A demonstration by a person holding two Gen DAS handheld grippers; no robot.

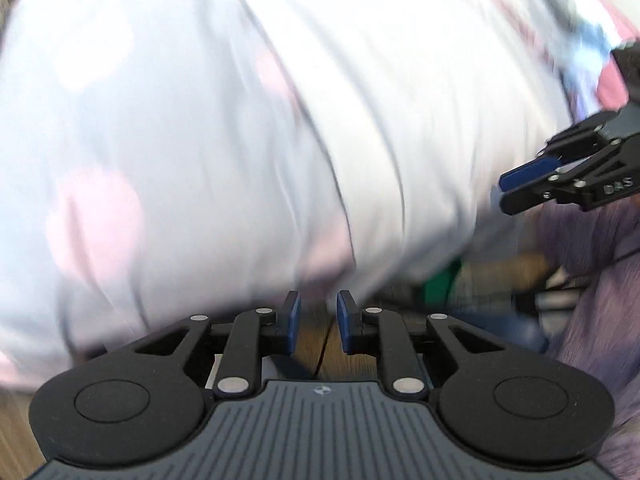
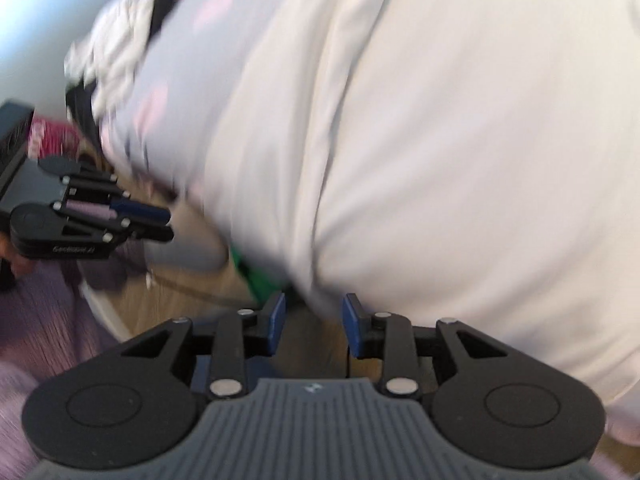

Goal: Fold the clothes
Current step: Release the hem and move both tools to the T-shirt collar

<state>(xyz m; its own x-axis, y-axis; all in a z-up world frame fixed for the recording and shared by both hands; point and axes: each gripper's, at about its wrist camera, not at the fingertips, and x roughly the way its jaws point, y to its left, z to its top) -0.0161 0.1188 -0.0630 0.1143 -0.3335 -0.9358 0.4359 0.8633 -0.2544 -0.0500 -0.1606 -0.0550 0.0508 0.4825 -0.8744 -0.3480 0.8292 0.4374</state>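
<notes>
A pale white-lilac garment [image 1: 240, 140] with faint pink spots fills most of the left wrist view, blurred and lying in broad folds. The same cloth [image 2: 400, 160] fills the right wrist view. My left gripper [image 1: 318, 322] is open at the cloth's near edge, and only the wooden surface shows between its blue pads. My right gripper [image 2: 314, 326] is open wider, also at the near edge, with nothing between its pads. The right gripper [image 1: 510, 190] also shows at the left view's right edge. The left gripper [image 2: 160, 224] shows at the right view's left edge.
Something green [image 2: 256, 268] pokes out from under the cloth's near edge. A wooden surface [image 2: 180, 292] lies below it. Purple clothing of the person [image 1: 592, 280] is at the right. Pink and blue fabrics [image 1: 580, 48] lie at the far right.
</notes>
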